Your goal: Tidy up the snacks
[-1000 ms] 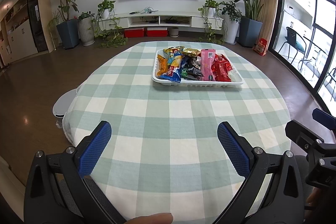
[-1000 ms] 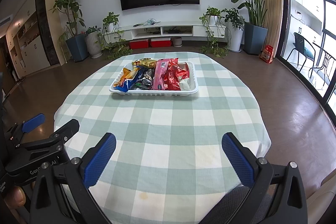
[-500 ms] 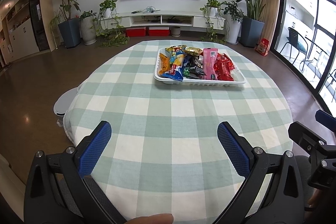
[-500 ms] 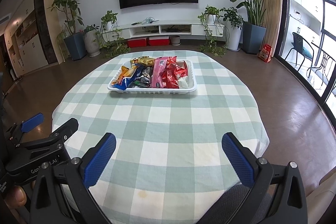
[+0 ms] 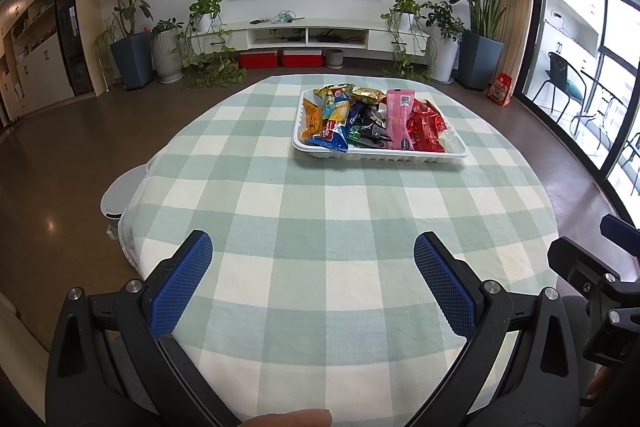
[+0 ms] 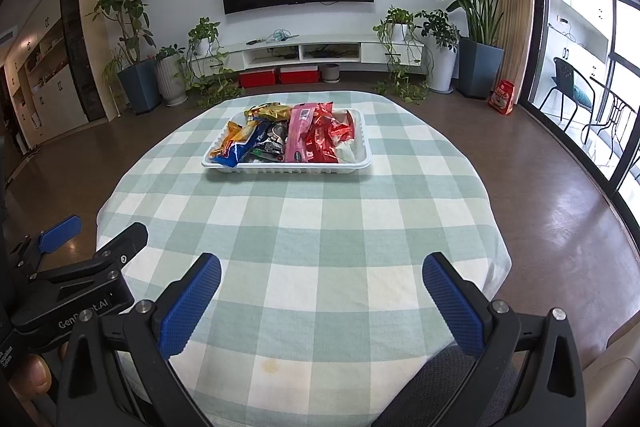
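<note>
Left wrist view showed the left gripper (image 5: 312,267) held low over the near edge of the round table (image 5: 280,227), its blue pads spread wide with nothing between them. To its right, part of the right gripper (image 5: 592,259) entered the frame; its own view confirmed that its jaws were likewise wide apart and empty (image 6: 320,279).

The white tray (image 5: 380,157) stood on the far half of the checked tablecloth (image 5: 344,283), well apart from both grippers. From left to right it held an orange packet (image 5: 312,117), a blue packet (image 5: 334,131), dark wrappers (image 5: 370,125), a pink packet (image 5: 400,117) and red packets (image 5: 426,125). All the snacks lay inside the tray, overlapping loosely; none lay on the cloth.

Judged from this layout, the task stood either at its start or at its end, with both grippers pulled clear of the tray. If sorting remained, the next move would call for a long forward reach and a narrowing of one gripper over a single packet edge, since the wrappers overlapped.

Compared with the frame one second earlier, the tray sat slightly nearer and lower in both views, indicating a small advance or tilt of both grippers. Jaw width had not changed, and the snacks had not moved.
</note>
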